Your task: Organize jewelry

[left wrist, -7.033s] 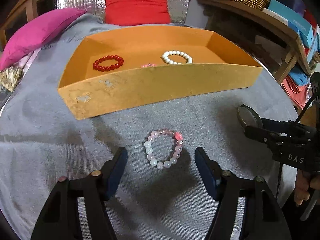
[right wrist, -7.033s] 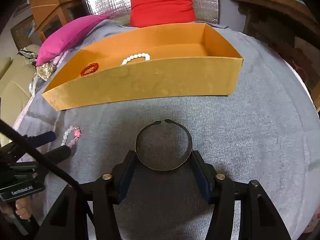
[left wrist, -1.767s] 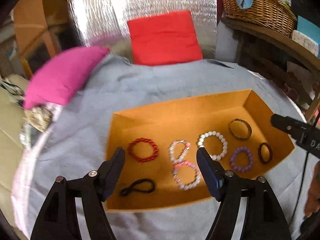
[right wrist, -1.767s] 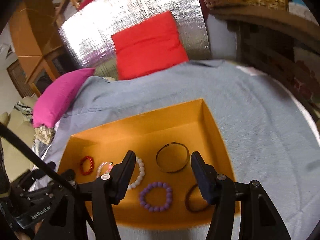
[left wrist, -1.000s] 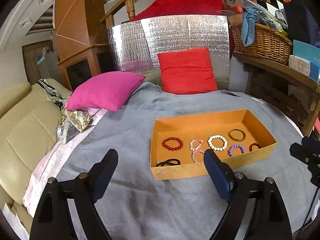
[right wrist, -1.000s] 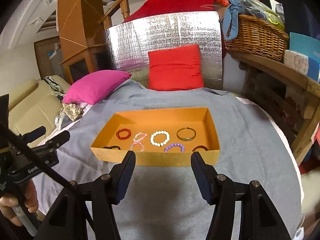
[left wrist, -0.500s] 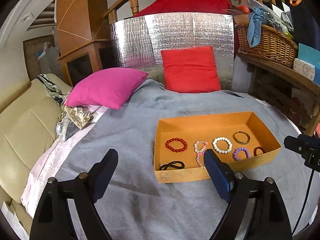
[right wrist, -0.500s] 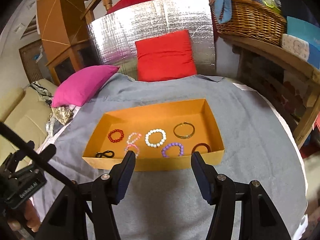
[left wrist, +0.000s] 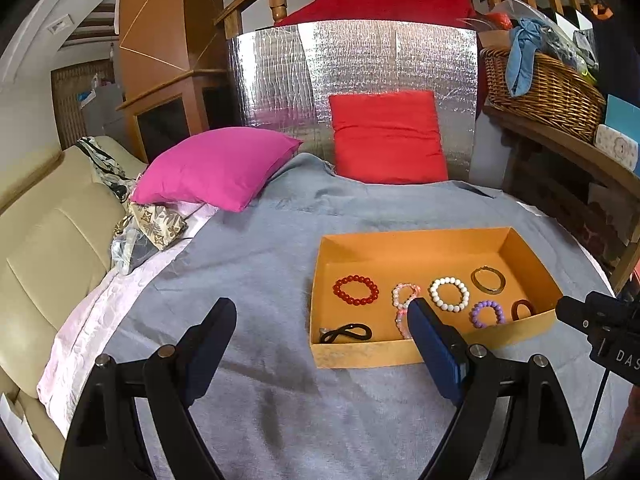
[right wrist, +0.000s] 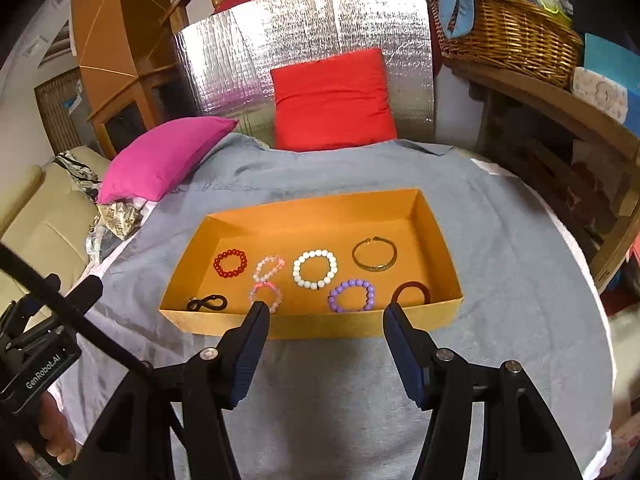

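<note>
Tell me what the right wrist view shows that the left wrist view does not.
Only the right wrist view: the left gripper's body and the hand gripping it. Only the left wrist view: the right gripper's body at the edge. Both: the orange tray with bracelets on the grey cloth, the pink pillow and red pillow.

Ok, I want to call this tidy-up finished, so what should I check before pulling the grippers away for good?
1. Left gripper empty, open: ok.
2. Right gripper empty, open: ok.
3. Bracelets in the orange tray, for example the white bracelet and purple bracelet: ok.
4. Nothing loose on the grey blanket: ok where visible.
5. The two pink bracelets apart: not ok, they touch.
</note>
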`<state>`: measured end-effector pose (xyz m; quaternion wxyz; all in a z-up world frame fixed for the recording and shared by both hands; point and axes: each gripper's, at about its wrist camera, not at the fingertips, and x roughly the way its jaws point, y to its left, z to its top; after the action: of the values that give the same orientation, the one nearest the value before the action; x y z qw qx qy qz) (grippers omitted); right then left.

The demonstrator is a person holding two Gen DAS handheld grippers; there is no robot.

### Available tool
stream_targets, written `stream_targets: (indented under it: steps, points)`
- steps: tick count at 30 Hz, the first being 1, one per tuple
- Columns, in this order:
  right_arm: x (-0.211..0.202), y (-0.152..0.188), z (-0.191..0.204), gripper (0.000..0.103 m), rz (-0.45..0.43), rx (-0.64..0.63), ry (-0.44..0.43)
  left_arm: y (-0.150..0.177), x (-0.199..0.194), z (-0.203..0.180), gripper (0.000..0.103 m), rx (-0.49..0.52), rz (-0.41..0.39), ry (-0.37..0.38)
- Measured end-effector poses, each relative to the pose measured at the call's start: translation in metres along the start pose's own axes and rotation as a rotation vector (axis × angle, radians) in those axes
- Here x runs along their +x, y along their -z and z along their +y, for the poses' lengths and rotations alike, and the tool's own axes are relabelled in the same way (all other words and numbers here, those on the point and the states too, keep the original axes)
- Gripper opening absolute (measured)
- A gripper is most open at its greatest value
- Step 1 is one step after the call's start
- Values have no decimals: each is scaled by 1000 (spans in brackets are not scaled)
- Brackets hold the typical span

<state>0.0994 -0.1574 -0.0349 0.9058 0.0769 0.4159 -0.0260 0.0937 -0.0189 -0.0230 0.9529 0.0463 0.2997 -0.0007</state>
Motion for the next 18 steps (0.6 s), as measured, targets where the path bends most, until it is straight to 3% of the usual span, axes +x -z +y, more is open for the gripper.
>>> stream_targets:
  steps: [6, 18]
  points:
    - [-2, 4, 0, 63, -38, -15, 6, 2, 2, -3, 88, 4, 8, 5]
    - [3, 6, -1, 63, -30, -19, 4, 1, 5, -4, 88, -5, 18, 10]
